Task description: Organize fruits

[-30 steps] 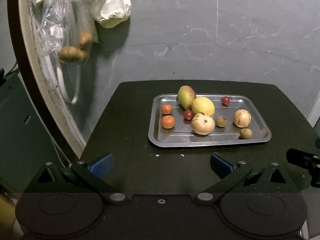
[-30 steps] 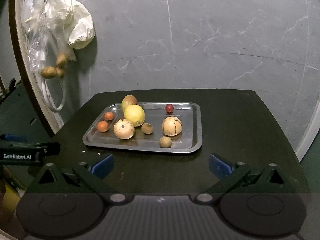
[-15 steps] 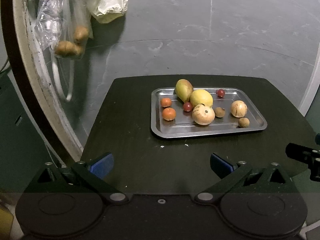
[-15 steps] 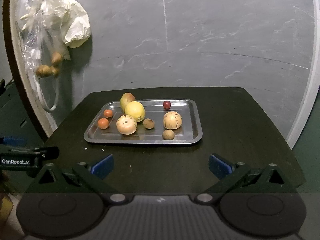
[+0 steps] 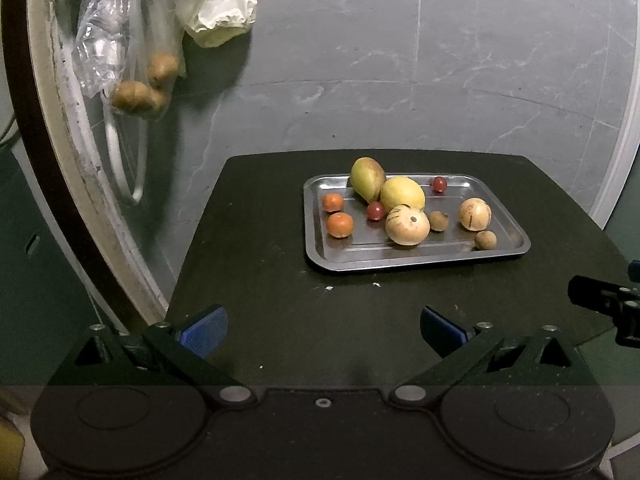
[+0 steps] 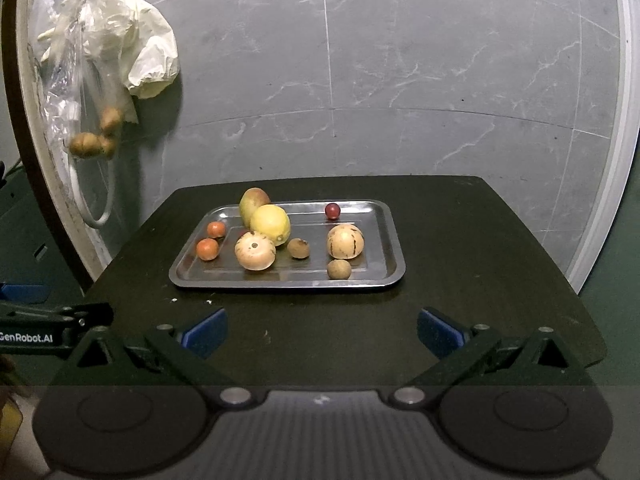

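Observation:
A steel tray (image 5: 348, 261) (image 6: 384, 276) rests on a dark table and holds a mango (image 5: 367, 179) (image 6: 253, 200), a lemon (image 5: 402, 194) (image 6: 270, 223), two striped pale melons (image 5: 407, 225) (image 6: 345, 241), two orange tomatoes (image 5: 340, 224) (image 6: 207, 249), two red cherry tomatoes (image 5: 375, 210) (image 6: 332, 211) and two small brown fruits (image 5: 485, 239) (image 6: 339, 269). My left gripper (image 5: 323, 327) stands open over the table's near edge, well short of the tray. My right gripper (image 6: 322, 327) is open too, equally far back, with nothing between its fingers.
The table (image 5: 260, 240) (image 6: 480, 240) is black, with rounded corners and a few crumbs (image 5: 329, 288) in front of the tray. On the left wall hang plastic bags (image 5: 132, 40) (image 6: 104, 52) with brown fruits inside. A grey tiled floor lies behind.
Both grippers have drawn back and risen from the tray, which now looks smaller and farther away. The fruits have not moved.

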`<state>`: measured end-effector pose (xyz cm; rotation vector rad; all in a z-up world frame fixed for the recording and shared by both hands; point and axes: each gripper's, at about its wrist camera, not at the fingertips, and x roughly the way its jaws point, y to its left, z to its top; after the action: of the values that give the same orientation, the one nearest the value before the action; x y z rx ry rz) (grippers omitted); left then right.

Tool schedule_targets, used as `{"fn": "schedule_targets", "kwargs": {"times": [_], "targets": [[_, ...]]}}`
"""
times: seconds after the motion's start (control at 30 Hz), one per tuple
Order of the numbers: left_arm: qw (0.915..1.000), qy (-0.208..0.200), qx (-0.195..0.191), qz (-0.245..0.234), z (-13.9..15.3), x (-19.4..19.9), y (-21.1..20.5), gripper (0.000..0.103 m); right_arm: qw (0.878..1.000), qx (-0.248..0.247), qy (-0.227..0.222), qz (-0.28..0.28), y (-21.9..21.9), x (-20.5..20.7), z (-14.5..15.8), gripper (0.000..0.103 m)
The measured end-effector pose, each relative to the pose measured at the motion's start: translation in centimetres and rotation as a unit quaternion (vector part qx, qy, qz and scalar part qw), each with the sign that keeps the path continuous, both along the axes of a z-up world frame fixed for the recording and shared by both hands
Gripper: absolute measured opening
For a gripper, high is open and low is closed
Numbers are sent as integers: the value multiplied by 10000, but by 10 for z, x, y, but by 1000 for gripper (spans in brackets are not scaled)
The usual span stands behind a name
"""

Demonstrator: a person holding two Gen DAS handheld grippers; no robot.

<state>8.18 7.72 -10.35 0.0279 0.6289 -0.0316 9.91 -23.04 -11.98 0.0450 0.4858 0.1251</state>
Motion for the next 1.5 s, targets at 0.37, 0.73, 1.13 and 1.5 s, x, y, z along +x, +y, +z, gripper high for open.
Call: {"fn": "schedule_targets", "kwargs": {"times": [0.37,0.73,1.13,1.5], "targets": [[10000,-13,-23,0,-1,-2,5,102,10000,-29,-6,48,1,0,0,103],[10000,-8,-33,10,-1,-2,6,102,10000,-32,-1,51,2,0,0,103],[10000,-19,-45,12,-2,-4,9,102,10000,-34,-5,50,3,-1,0,103],[10000,-21,-45,-10,-3,-4,10,102,10000,-34,-8,54,3,-2,-1,103]]}}
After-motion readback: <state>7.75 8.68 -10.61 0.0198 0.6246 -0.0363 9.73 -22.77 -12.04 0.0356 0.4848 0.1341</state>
